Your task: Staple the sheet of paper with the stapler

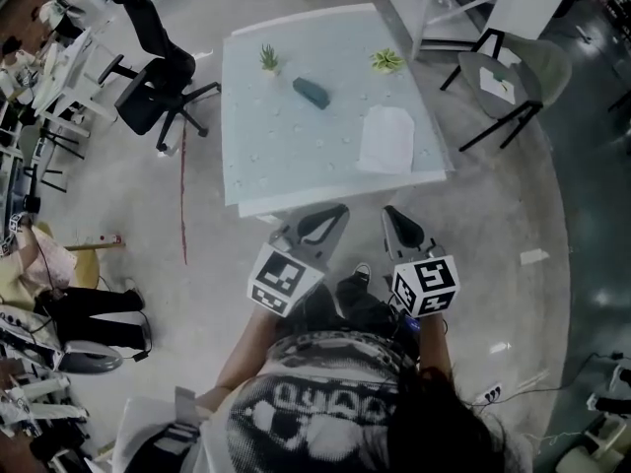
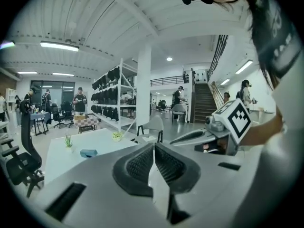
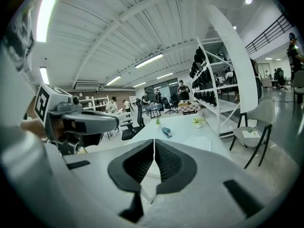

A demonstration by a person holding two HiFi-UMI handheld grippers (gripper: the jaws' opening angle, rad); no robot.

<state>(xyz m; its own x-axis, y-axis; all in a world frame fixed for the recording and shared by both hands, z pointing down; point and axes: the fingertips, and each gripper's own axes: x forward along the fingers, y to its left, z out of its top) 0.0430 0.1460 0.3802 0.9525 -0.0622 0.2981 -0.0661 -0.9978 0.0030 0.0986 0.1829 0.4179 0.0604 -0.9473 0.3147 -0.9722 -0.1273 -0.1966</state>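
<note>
We find the sheet of paper (image 1: 386, 139) lying flat on the pale table (image 1: 246, 180), towards its right near corner as the head view shows it. The stapler (image 1: 311, 93), a dark bluish block, rests further back near the middle of the tabletop, well apart from the sheet. Beyond it stand two small potted plants: the spiky plant (image 1: 268, 59) to its left and the broader plant (image 1: 385, 60) to its right, close to the far edge. Nothing touches either the paper or the stapler.

We hold both tools short of the table, off its near edge and above the floor. The left gripper (image 1: 340, 210) has its ribbed pads pressed together with nothing between them. The right gripper (image 1: 388, 211) is just beside it, its pads likewise closed on nothing. Both point towards the table, and each carries its marker cube near the person's body.

Around the table we see a black office chair (image 1: 153, 77) off the left side and a grey chair (image 1: 513, 77) off the right, with a paper on its seat. Shelving and other people fill the room behind.
</note>
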